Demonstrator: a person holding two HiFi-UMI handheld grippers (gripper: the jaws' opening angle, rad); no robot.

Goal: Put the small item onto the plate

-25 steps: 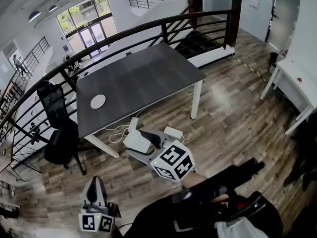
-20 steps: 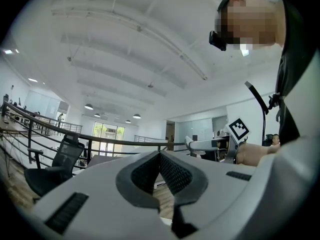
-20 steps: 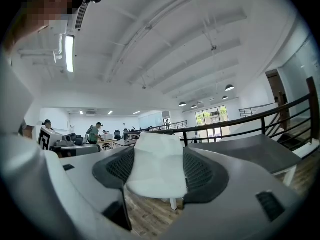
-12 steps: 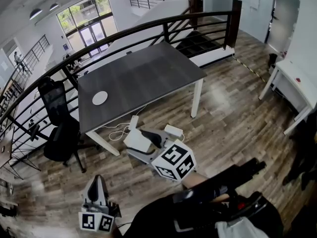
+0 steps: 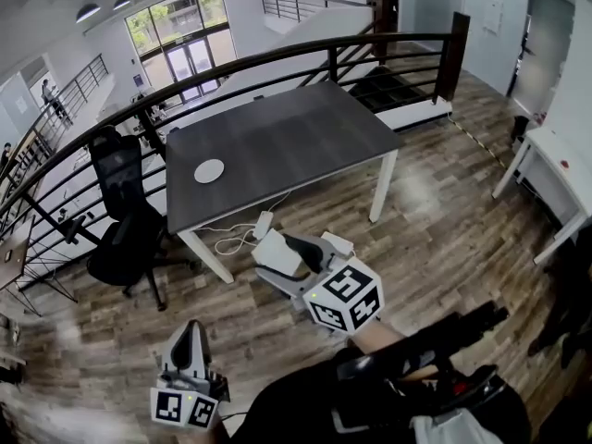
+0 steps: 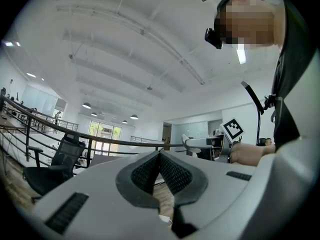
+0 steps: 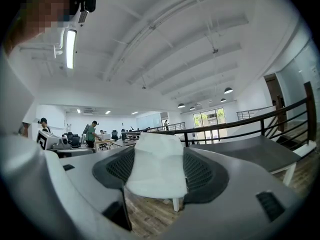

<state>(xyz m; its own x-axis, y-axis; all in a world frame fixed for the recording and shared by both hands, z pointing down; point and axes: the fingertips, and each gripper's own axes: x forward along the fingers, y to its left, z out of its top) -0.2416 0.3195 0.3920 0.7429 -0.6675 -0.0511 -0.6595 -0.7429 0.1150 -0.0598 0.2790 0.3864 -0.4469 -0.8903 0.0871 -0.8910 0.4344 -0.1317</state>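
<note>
A small round white plate (image 5: 209, 170) lies near the left end of a dark grey table (image 5: 296, 141), far ahead of me in the head view. My right gripper (image 5: 287, 252) is held over the wooden floor short of the table, shut on a small white item (image 5: 275, 253). In the right gripper view the white item (image 7: 156, 171) fills the gap between the dark pads. My left gripper (image 5: 192, 333) hangs low at the bottom left, shut with nothing in it. Its pads (image 6: 170, 174) meet at the tips in the left gripper view.
A black office chair (image 5: 129, 239) stands by the table's left end. A dark curved railing (image 5: 277, 58) runs behind the table. A power strip and white cables (image 5: 248, 232) lie on the floor under the table's near edge. A white table (image 5: 555, 169) stands at the right.
The head view has shifted, so the table and plate now sit further right and nearer. Both grippers keep their hold and pose, and the right one still holds the white item.
</note>
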